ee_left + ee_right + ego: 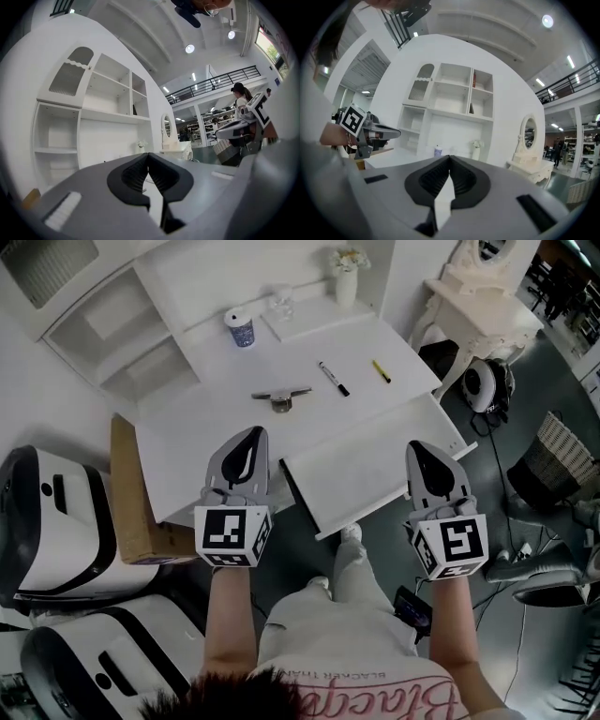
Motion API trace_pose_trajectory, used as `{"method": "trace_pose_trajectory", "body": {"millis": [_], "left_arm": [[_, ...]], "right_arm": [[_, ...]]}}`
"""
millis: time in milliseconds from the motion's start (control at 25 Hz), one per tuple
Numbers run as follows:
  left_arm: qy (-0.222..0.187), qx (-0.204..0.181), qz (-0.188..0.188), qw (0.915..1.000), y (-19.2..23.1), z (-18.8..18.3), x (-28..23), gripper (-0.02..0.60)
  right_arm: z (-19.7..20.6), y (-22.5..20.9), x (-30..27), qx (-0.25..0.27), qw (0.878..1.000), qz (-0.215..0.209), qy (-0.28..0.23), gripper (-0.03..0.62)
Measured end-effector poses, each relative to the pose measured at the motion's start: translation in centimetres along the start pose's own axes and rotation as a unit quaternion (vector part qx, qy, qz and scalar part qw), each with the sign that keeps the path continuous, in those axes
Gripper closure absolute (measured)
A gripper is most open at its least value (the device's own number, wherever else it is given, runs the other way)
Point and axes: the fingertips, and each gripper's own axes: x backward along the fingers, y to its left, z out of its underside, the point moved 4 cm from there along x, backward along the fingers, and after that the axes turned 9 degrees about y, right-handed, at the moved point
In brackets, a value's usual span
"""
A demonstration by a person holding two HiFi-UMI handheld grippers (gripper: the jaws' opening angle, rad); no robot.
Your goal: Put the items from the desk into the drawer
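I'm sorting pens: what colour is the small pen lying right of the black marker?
The pen is yellow; the head view shows it best.

a furniture showroom in a big hall: white desk with shelf unit, mirrored dressing table, mezzanine railing, high ceiling lights.

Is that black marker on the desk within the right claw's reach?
Probably yes: the right claw hovers by the open drawer, and only bare desk lies ahead to the black marker. Its jaws are shut and must open first.
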Motion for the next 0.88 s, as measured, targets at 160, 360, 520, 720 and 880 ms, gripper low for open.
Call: {"method": "trace_pose_trajectory", "body": {"millis": [160,360,520,720,880], "left_arm": [[0.018,0.005,-0.004,0.9998,0.4,0.2,-3.1,0.555],[0.049,-0.009,-0.006,0.9987,0.6,1.0,-7.4,0.468],[0.077,-0.021,-0.020,0.9966,1.1,2.0,-10.6,0.468],[0.132,-0.025,-0.035,0.9904,2.1,4.8,-13.6,0.468],[0.180,-0.032,-0.030,0.9827,3.1,7.4,-16.5,0.468]], "right_arm": [[0.3,-1.8,-3.4,0.001,1.000,-0.027,0.006,0.585],[0.1,-4.7,-7.8,0.006,0.998,-0.057,0.005,0.585],[0.1,-6.6,-11.3,0.011,0.996,-0.083,0.005,0.585],[1.2,-7.9,-15.3,0.005,0.993,-0.116,0.021,0.586],[2.8,-8.7,-18.3,0.002,0.989,-0.137,0.046,0.585]]}}
